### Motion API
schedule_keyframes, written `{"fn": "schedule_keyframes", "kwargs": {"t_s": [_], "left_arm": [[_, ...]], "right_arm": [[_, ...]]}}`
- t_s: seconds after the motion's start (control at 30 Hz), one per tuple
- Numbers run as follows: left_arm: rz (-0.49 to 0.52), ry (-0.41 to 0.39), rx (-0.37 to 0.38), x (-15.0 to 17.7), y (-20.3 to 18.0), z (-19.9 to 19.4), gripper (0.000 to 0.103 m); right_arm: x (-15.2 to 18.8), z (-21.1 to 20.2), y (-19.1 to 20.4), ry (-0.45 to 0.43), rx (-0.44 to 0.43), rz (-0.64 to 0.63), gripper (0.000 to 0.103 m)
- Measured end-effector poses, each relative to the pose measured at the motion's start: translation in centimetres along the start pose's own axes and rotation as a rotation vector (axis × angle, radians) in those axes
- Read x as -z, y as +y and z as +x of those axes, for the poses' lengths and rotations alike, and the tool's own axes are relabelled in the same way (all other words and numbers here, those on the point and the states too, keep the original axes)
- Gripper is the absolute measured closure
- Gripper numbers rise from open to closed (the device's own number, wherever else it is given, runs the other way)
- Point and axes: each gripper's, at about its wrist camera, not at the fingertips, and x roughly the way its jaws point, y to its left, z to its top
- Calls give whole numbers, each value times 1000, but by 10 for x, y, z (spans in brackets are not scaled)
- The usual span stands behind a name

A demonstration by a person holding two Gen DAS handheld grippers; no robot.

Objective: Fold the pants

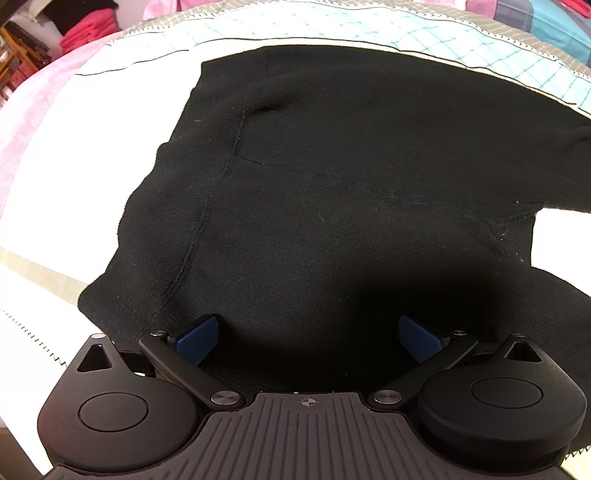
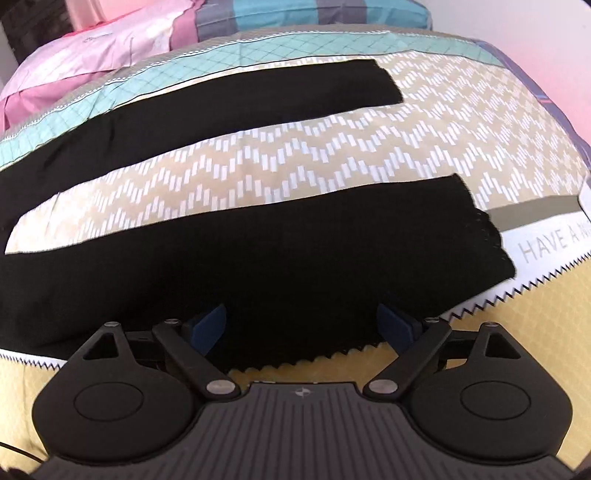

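Black knit pants (image 1: 314, 177) lie spread flat on a patterned bedspread. The left wrist view shows the waist and seat part. My left gripper (image 1: 308, 338) is open, its blue pads (image 1: 197, 338) apart just over the near edge of the waist area. The right wrist view shows both legs: the near leg (image 2: 258, 258) and the far leg (image 2: 240, 99), parted in a V. My right gripper (image 2: 301, 326) is open, its blue pads (image 2: 208, 325) apart over the near edge of the near leg. Neither gripper holds anything.
The bedspread (image 2: 332, 151) has a beige zigzag band, a teal grid band (image 2: 258, 48) and a yellow part near me (image 2: 535, 332). Pink bedding (image 2: 92, 51) lies at the far left. Red folded clothes (image 1: 88, 33) and shelving stand at far left in the left wrist view.
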Motion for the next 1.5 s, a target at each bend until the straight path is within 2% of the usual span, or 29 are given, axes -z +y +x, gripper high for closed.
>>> {"fn": "schedule_keyframes", "kwargs": {"t_s": [0.07,0.17,0.33,0.4,0.6,0.8,0.87,0.97,1.07,1.17,1.23,1.3,1.37,1.5], "left_arm": [[-14,-10,0,2,1,-7,0],[-4,-43,1,6,-1,-19,0],[41,-61,-31,6,-12,-26,0],[52,-49,-52,6,-13,-25,0],[48,-39,-76,10,-3,-28,0],[11,-36,-72,13,11,-35,0],[-34,-22,-45,16,22,-38,0],[-180,8,72,21,56,-36,0],[-345,36,220,34,94,-28,0],[-434,53,283,40,115,-17,0],[-458,20,317,39,120,-17,0],[-466,13,346,35,119,-13,0],[-475,8,376,32,118,-8,0],[-449,-6,366,30,113,-7,0]], "right_arm": [[-4,-9,-7,-34,35,38,13],[-6,-19,-12,-73,7,57,12],[-3,-3,-12,-5,35,7,12],[2,-6,-16,-11,31,-7,11],[8,-21,-37,-27,68,96,10],[14,-31,-51,-47,43,191,10],[17,-35,-55,-44,14,241,10],[26,-45,-63,-51,-65,348,10],[38,-48,-78,-33,-216,507,10],[49,-42,-90,-23,-326,646,13],[52,-35,-93,-2,-383,713,24],[53,-29,-94,12,-421,757,28],[52,-24,-96,14,-418,793,31],[51,-16,-103,-4,-438,873,32]]}}
